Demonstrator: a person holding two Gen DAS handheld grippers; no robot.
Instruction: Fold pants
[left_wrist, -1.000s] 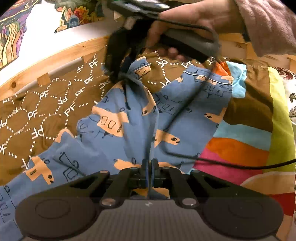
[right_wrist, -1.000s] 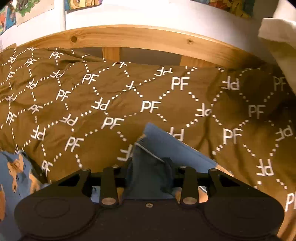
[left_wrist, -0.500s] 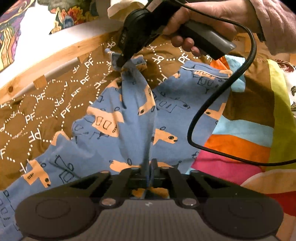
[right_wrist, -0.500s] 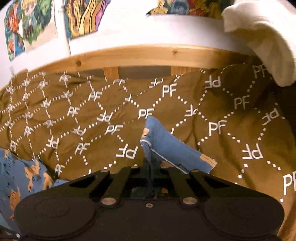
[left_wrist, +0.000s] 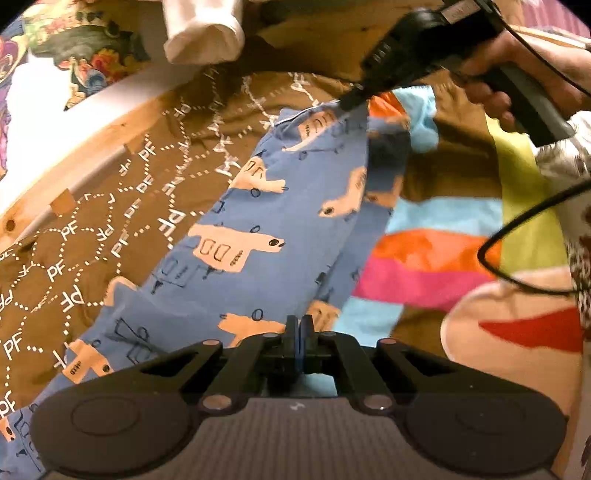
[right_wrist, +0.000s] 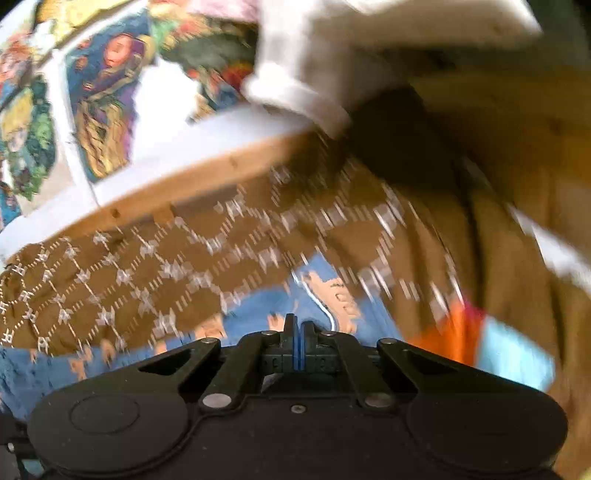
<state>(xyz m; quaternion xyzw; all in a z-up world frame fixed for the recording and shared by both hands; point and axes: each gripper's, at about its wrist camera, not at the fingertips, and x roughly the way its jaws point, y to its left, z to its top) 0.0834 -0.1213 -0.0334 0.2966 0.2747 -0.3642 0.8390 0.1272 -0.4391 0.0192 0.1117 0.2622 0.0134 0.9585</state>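
Blue pants (left_wrist: 280, 221) printed with tan animals lie stretched across a brown "PF" bedspread (left_wrist: 92, 236). My left gripper (left_wrist: 299, 325) is shut on the near edge of the pants. At the upper right of the left wrist view, my right gripper (left_wrist: 351, 99) pinches the far white-piped edge of the pants and holds it taut, with a hand (left_wrist: 517, 74) on its handle. The right wrist view is blurred: my right gripper (right_wrist: 298, 328) is shut on the blue pants (right_wrist: 314, 299), whose fabric trails down to the left.
A wooden bed rail (left_wrist: 74, 155) runs behind the bedspread. A colourful striped blanket (left_wrist: 443, 254) lies to the right. A white cloth (left_wrist: 203, 33) hangs at the top. A black cable (left_wrist: 517, 221) loops at the right. Pictures (right_wrist: 103, 110) cover the wall.
My right gripper closed on the far edge of the pants and swept it to the right, stretching the fabric flat. The left gripper kept its hold and rolled a little.
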